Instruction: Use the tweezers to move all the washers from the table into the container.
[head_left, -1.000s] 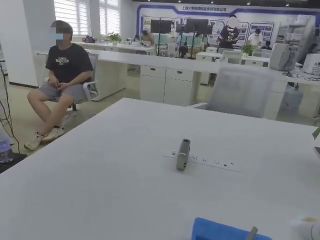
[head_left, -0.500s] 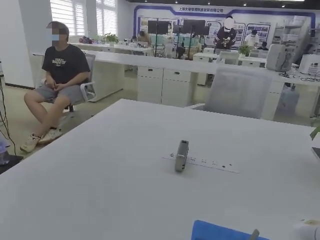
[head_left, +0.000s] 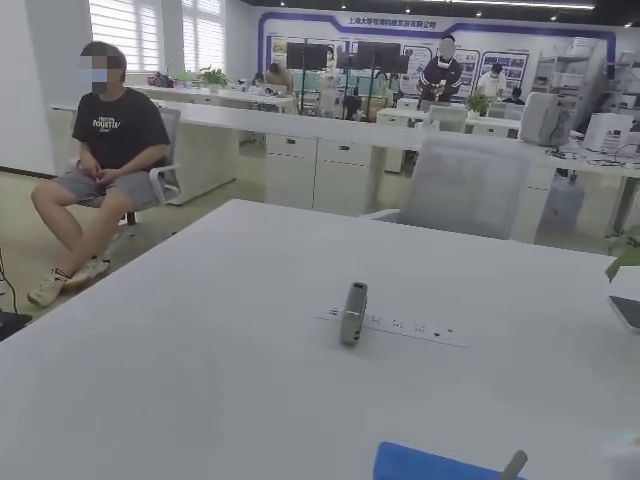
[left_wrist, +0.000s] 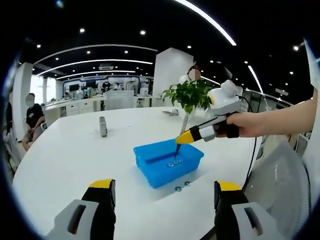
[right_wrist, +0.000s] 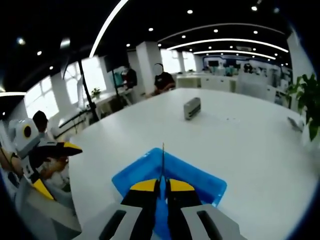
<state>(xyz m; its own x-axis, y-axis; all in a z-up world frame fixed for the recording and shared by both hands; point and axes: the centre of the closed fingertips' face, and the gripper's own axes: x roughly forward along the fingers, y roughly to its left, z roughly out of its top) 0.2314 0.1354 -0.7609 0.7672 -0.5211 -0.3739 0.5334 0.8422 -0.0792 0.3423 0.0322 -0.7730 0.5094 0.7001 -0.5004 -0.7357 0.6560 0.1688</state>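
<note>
A blue container (left_wrist: 167, 162) sits on the white table (left_wrist: 75, 160) with several washers (left_wrist: 175, 161) inside. Two washers (left_wrist: 182, 186) lie on the table just in front of it. My right gripper (left_wrist: 184, 138) comes in from the right, shut on thin tweezers (left_wrist: 177, 148) whose tip hangs just above the washers in the container. In the right gripper view the tweezers (right_wrist: 162, 160) stick out from the shut right gripper (right_wrist: 162, 186) over the container (right_wrist: 200, 182). My left gripper (left_wrist: 165, 185) stands open and empty, well short of the container; it also shows at the left (right_wrist: 55, 169).
A small grey device (head_left: 352, 312) stands on a socket strip (head_left: 400, 326) mid-table. The container's corner (head_left: 430, 465) shows at the head view's bottom edge. A grey chair (head_left: 470, 185) stands behind the table, a potted plant (left_wrist: 187, 95) at its far side. A person sits at the left (head_left: 100, 150).
The head camera has shifted a little, so the whole scene sits slightly differently. Nothing on the table has visibly moved.
</note>
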